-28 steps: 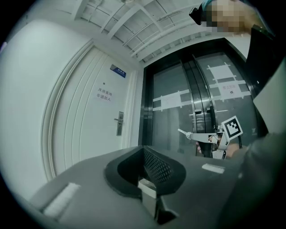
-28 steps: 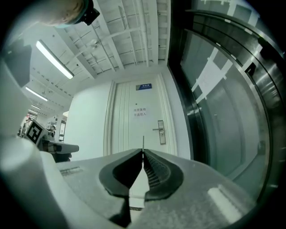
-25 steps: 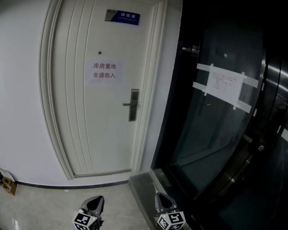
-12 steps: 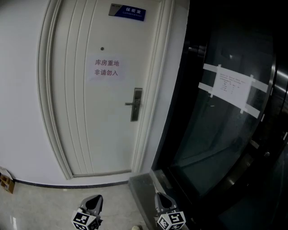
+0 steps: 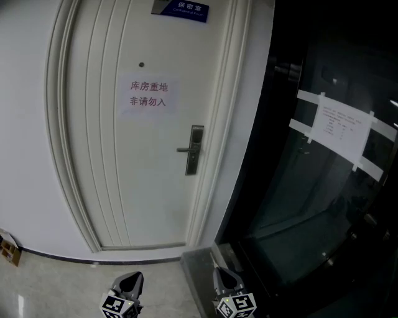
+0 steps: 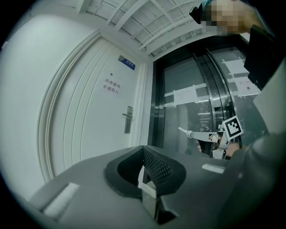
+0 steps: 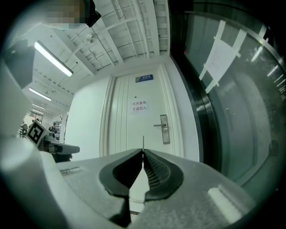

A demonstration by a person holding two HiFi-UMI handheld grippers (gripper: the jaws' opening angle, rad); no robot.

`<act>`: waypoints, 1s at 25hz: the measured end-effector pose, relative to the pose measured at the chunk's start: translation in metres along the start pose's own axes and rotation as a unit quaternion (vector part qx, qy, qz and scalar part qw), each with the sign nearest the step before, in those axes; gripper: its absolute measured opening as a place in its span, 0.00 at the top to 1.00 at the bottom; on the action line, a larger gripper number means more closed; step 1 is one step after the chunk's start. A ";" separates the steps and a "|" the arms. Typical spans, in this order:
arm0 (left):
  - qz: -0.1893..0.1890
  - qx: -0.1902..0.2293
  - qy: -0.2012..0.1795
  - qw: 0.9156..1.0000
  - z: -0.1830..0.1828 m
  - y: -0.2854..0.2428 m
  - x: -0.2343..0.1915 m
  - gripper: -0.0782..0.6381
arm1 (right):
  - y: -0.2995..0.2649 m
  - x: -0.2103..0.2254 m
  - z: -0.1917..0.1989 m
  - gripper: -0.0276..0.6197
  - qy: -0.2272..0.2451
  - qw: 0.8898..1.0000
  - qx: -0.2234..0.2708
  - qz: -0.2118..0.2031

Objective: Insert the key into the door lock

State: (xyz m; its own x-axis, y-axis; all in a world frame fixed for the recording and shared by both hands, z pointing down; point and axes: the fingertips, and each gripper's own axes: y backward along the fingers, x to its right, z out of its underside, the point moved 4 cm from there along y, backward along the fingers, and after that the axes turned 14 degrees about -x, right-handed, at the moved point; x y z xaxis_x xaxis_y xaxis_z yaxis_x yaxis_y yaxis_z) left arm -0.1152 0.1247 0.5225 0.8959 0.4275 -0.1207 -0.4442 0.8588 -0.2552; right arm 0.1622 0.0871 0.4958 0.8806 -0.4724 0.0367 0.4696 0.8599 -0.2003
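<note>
A white door [image 5: 124,155] faces me, with a metal lock plate and lever handle [image 5: 194,149] at its right side. The same lock [image 7: 164,129] shows straight ahead of my right gripper [image 7: 143,151], which is shut on a thin key [image 7: 143,142] that sticks out forward. From the left gripper view, the key [image 6: 182,130] points towards the door, well short of the lock [image 6: 128,119]. My left gripper [image 6: 143,148] is shut with nothing in it. Both grippers [image 5: 132,279] [image 5: 222,276] hang low at the bottom edge of the head view, far from the lock.
A paper notice [image 5: 148,94] is stuck on the door under a blue nameplate [image 5: 180,8]. Dark glass doors [image 5: 323,186] with a taped sheet [image 5: 339,129] fill the right. A metal threshold [image 5: 200,270] lies ahead, and a small box [image 5: 7,248] sits by the left wall.
The door and lock have grown larger and slid right and down in the head view as I come closer. Both grippers stay shut, low in view.
</note>
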 end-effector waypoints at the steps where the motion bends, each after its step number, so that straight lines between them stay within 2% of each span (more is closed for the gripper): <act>1: -0.002 0.000 0.001 1.000 -0.002 -0.007 -0.002 0.89 | -0.008 0.005 -0.001 0.94 0.001 1.000 -0.002 -0.003; 18: -0.075 0.003 0.007 0.997 -0.041 -0.103 -0.039 0.89 | -0.118 0.087 -0.017 0.94 0.005 0.999 -0.001 -0.051; 25: -0.084 0.009 -0.002 0.996 -0.053 -0.130 -0.047 0.89 | -0.150 0.115 -0.008 0.94 -0.003 0.998 0.003 -0.060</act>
State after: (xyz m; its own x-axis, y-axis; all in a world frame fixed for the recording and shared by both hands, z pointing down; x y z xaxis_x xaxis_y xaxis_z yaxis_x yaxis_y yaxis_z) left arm -0.0992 -0.0218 0.5105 0.9575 0.2784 -0.0748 -0.2883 0.9231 -0.2546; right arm 0.1922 -0.0978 0.5226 0.8186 -0.5707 0.0654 0.5717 0.7984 -0.1888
